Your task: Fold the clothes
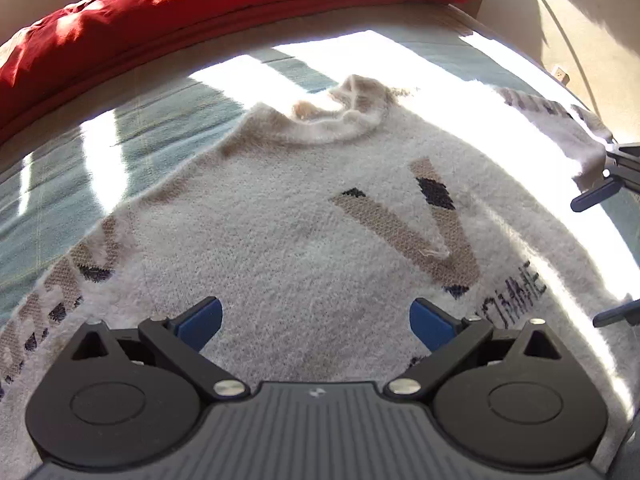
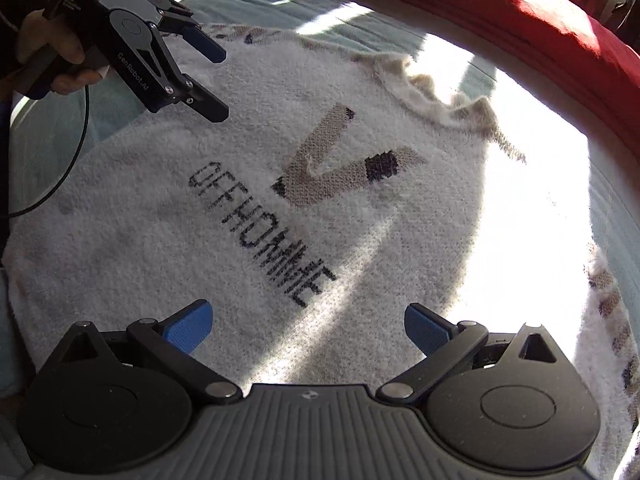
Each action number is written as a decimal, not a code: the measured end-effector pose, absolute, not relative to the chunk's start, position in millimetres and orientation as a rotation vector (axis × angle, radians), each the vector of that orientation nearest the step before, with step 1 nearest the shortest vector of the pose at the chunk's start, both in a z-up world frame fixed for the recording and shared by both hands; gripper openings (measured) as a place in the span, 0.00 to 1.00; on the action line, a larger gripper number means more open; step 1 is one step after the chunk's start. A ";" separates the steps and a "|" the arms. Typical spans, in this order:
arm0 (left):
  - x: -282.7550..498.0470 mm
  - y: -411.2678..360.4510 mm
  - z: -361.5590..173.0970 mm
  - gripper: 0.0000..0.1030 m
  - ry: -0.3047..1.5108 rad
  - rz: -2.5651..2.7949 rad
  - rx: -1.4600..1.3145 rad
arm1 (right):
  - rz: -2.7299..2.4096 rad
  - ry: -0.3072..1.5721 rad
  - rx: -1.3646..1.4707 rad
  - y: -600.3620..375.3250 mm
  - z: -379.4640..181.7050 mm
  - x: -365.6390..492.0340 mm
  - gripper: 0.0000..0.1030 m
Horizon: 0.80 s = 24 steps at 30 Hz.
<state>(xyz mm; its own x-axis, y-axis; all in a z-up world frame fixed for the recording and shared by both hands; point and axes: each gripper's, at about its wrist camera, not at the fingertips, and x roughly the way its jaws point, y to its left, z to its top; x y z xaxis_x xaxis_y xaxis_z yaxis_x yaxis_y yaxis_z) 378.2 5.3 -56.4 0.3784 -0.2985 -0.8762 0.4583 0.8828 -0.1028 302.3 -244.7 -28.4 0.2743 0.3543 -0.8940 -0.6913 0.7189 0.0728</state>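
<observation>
A fuzzy white sweater (image 1: pixel 280 220) with a beige V and black lettering lies spread flat, front up, on a pale green bed sheet (image 1: pixel 60 184). Its collar (image 1: pixel 340 120) points toward the far side. My left gripper (image 1: pixel 316 320) hovers open over the sweater's lower chest, nothing between its blue pads. In the right wrist view the sweater (image 2: pixel 160 248) fills the frame. My right gripper (image 2: pixel 307 326) stands open above the lettering (image 2: pixel 260 232). A hand (image 2: pixel 60 56) holds the left gripper (image 2: pixel 220 84), open, over the far left shoulder area.
A red duvet (image 1: pixel 200 4) is bunched along the far edge of the bed, also seen as the red duvet (image 2: pixel 560 20). A black cable (image 2: pixel 76 152) hangs at the left. Patterned sleeves (image 1: pixel 60 280) spread to both sides. Strong sunlight bands cross the bed.
</observation>
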 end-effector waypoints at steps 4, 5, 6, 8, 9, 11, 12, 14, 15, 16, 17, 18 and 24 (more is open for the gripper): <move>413.2 8.6 -70.6 0.97 1.113 -0.353 -0.050 | 0.642 1.066 -0.078 -235.8 -34.6 367.7 1.00; 418.6 10.1 -74.0 0.97 1.106 -0.317 -0.081 | 0.611 1.077 0.007 -237.8 -39.5 382.1 1.00; 423.5 11.6 -77.6 0.97 1.102 -0.283 -0.110 | 0.576 1.090 0.087 -239.8 -44.8 395.5 1.00; 430.8 14.8 -86.3 0.97 1.107 -0.222 -0.153 | 0.495 1.132 0.203 -244.6 -58.4 413.9 1.00; 433.8 16.5 -90.5 0.97 1.111 -0.194 -0.174 | 0.447 1.155 0.250 -247.3 -66.0 419.4 1.00; 435.2 20.8 -98.6 0.97 1.124 -0.157 -0.205 | 0.383 1.185 0.326 -252.0 -79.5 425.1 1.00; 434.5 21.3 -101.9 0.97 1.123 -0.155 -0.200 | 0.364 1.188 0.355 -253.9 -84.7 425.5 1.00; 433.1 19.7 -106.2 0.97 1.119 -0.161 -0.174 | 0.329 1.159 0.398 -255.5 -88.1 421.1 1.00; 432.5 18.2 -107.6 0.98 1.118 -0.166 -0.158 | 0.310 1.142 0.420 -256.0 -89.5 418.5 1.00; 432.2 16.7 -108.9 0.99 1.118 -0.167 -0.147 | 0.290 1.125 0.439 -256.3 -90.5 415.6 1.00; 432.0 15.3 -110.1 0.99 1.118 -0.166 -0.137 | 0.272 1.109 0.452 -255.8 -91.2 413.0 1.00; 432.3 13.9 -111.1 0.99 1.119 -0.161 -0.128 | 0.254 1.093 0.456 -254.3 -91.6 410.5 1.00; 436.2 10.5 -113.7 0.99 1.098 -0.114 -0.128 | 0.219 1.080 0.219 -219.6 -92.7 410.8 1.00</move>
<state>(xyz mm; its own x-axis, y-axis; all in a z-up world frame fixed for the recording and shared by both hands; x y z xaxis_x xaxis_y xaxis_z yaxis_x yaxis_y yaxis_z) 436.2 10.5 -113.7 0.4512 -0.1554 -0.8788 0.0287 0.9867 -0.1598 410.8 -219.6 -92.7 0.4537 0.2821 -0.8453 -0.0698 0.9569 0.2819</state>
